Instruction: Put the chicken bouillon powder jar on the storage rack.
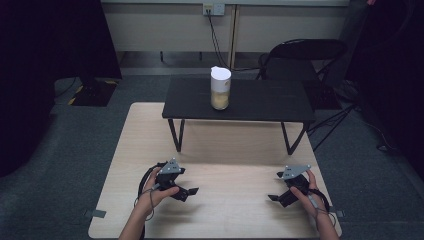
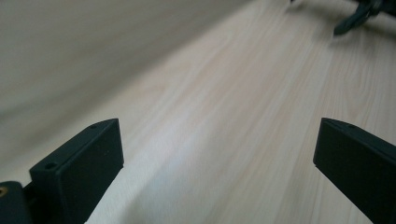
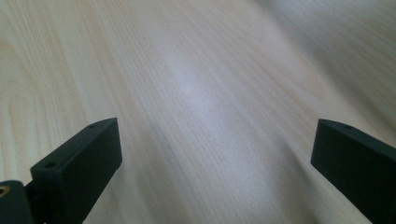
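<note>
Pale wooden desk [image 1: 220, 150] | my left gripper [image 1: 187, 192] and right gripper [image 1: 274, 198]: jaws wide, empty | cup [image 1: 220, 88] on black stand [image 1: 260, 100] untouched; nothing begun.

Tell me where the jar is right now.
In the high view the jar stands upright on the black shelf, left of its middle, at the table's far side, well beyond both grippers.

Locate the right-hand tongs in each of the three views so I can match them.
High view: right tongs at lower right, in the person's hand, jaws open.
Left gripper view: far off at the top right edge, blurred.
Right gripper view: own black jaws rise from both bottom corners, wide apart.
Shared landmark: light wooden tabletop.
</note>
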### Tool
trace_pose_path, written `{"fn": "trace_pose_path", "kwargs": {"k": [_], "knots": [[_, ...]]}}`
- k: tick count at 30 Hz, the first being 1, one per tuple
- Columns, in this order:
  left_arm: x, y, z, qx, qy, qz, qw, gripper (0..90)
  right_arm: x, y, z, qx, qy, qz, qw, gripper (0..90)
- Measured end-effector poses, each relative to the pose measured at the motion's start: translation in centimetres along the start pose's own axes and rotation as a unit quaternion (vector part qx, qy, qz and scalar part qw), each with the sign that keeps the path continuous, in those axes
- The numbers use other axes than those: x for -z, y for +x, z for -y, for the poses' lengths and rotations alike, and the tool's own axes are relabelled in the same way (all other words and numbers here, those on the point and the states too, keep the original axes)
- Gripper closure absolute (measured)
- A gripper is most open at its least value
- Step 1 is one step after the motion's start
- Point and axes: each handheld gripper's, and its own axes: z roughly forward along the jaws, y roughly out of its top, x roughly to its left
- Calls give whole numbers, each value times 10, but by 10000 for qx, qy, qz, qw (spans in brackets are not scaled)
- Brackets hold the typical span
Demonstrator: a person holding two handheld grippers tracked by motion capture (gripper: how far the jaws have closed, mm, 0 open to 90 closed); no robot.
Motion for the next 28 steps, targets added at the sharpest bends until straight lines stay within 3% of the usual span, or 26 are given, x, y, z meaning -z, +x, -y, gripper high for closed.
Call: {"fn": "trace_pose_path", "kwargs": {"k": [7, 28], "knots": [[-9, 6, 8, 38, 311, 159, 9994, 9, 0, -1, 0, 19, 43, -17, 10000, 8], [-14, 8, 14, 133, 247, 288, 9992, 9, -2, -2, 0, 29, 89, -79, 9999, 8]]}}
